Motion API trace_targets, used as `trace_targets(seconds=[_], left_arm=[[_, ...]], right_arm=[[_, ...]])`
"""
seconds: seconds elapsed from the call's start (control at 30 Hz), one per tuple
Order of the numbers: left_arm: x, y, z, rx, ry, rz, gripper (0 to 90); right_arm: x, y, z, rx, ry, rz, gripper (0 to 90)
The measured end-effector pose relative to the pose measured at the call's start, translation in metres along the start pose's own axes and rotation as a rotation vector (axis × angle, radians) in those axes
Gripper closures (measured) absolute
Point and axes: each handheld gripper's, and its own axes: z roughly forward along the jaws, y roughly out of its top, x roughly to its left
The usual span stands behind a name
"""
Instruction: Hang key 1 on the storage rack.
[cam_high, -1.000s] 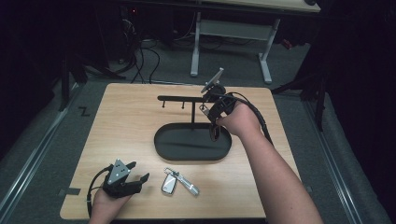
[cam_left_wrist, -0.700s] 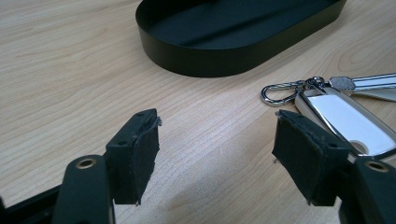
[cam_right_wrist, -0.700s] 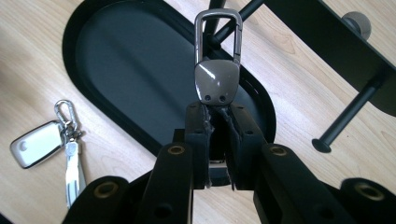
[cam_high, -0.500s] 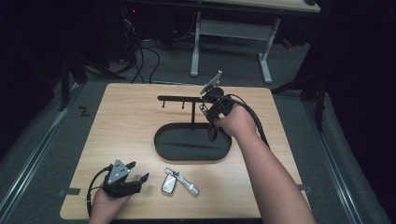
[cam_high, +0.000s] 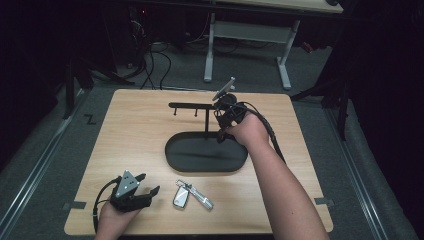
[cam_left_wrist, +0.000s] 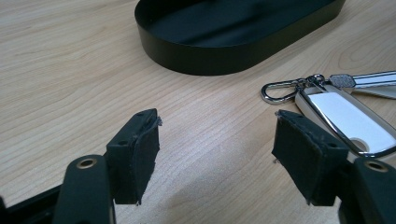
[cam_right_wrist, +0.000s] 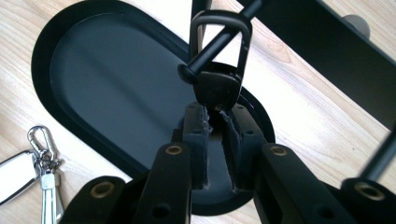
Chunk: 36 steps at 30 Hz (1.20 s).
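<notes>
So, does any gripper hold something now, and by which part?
The right gripper holds a black key fob by its lower end; the fob's loop is around a peg of the stand. The left gripper is open, holding nothing.

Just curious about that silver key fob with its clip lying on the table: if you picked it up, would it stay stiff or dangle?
The key fob probably stays rigid, its shiny casing maybe slippery. The clip and key join it by small rings, so they would likely swing loose.
</notes>
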Motion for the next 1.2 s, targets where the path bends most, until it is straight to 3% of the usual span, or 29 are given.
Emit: trace_targets(seconds=[0.37, 0.47, 0.6, 0.67, 0.83, 1.03, 1.2], left_arm=[[-0.001, 0.000, 0.002, 0.006, -0.002, 0.005, 32.5], [-0.002, 0.001, 0.003, 0.015, -0.007, 0.006, 33.8], [-0.006, 0.003, 0.005, 0.029, -0.022, 0.011, 35.3], [-0.010, 0.006, 0.005, 0.033, -0.035, 0.009, 36.4], [-0.022, 0.012, 0.005, 0.030, -0.070, 0.012, 38.8], [-0.034, 0.015, 0.014, 0.106, -0.074, 0.051, 62.4], [-0.049, 0.014, 0.024, 0.197, -0.056, 0.111, 82.9]], right_arm=[[0.001, -0.007, -0.004, -0.043, 0.032, 0.019, 71.8], [0.001, -0.014, -0.008, -0.060, 0.040, 0.030, 69.4], [0.006, -0.039, -0.012, -0.101, 0.055, 0.014, 62.2], [0.009, -0.056, -0.010, -0.133, 0.057, 0.024, 57.1], [0.024, -0.100, 0.003, -0.223, 0.042, -0.014, 52.2], [0.040, -0.168, 0.029, -0.343, 0.046, -0.028, 52.0], [0.039, -0.227, 0.037, -0.436, 0.037, -0.002, 54.6]])
